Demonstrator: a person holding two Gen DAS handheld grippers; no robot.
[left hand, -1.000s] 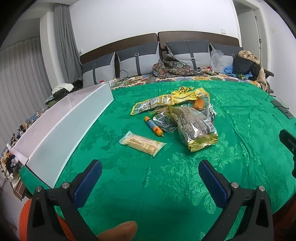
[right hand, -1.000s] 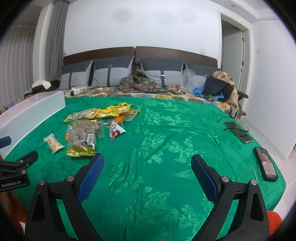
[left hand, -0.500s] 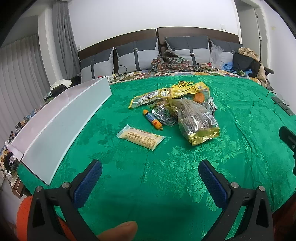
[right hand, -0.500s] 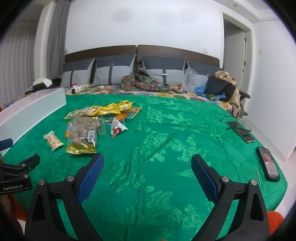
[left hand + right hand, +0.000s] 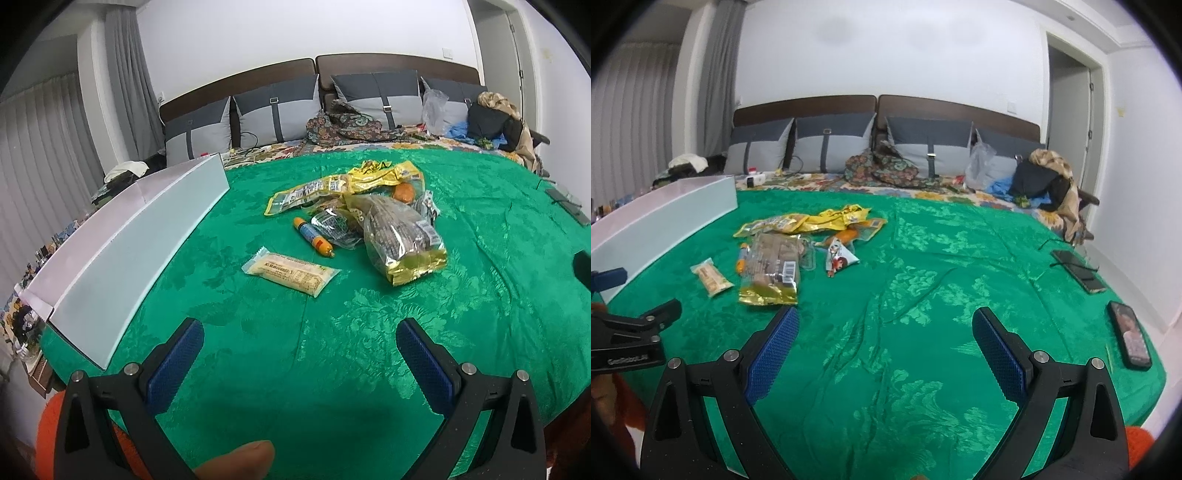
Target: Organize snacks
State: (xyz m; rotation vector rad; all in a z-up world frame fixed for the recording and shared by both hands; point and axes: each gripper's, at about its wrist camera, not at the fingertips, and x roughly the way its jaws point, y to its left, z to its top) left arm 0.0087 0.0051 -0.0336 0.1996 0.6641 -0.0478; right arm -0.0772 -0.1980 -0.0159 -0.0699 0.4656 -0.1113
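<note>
Setting: a bed with a green bedspread point(image 5: 369, 332); a long white box point(image 5: 122, 251) lies open along its left edge.
Snack pile: loose packets heaped mid-bed, well apart from both tongs and just right of the white box.
Nearest item: pale wafer packet point(image 5: 290, 270), lying flat and alone, the closest snack to the left tongs.
Other items: orange-and-blue sausage stick point(image 5: 313, 236); gold-edged clear bag point(image 5: 402, 240); yellow packets point(image 5: 343, 186) behind; a small white pouch point(image 5: 840, 258) at the pile's right side.
Left tongs point(image 5: 299, 349): fingers spread wide, nothing between them, held above the bedspread and aimed at the pile.
Right tongs point(image 5: 884, 339): likewise spread and empty, over bare cloth to the right of the snacks.
Bystanders: three phones point(image 5: 1128, 334) near the bed's right edge.
Step in hand: approach; no snack appears sorted yet.
Next move: likely advance the left tongs to the wafer packet, straddle its narrow width, close, then carry it to the white box.
</note>
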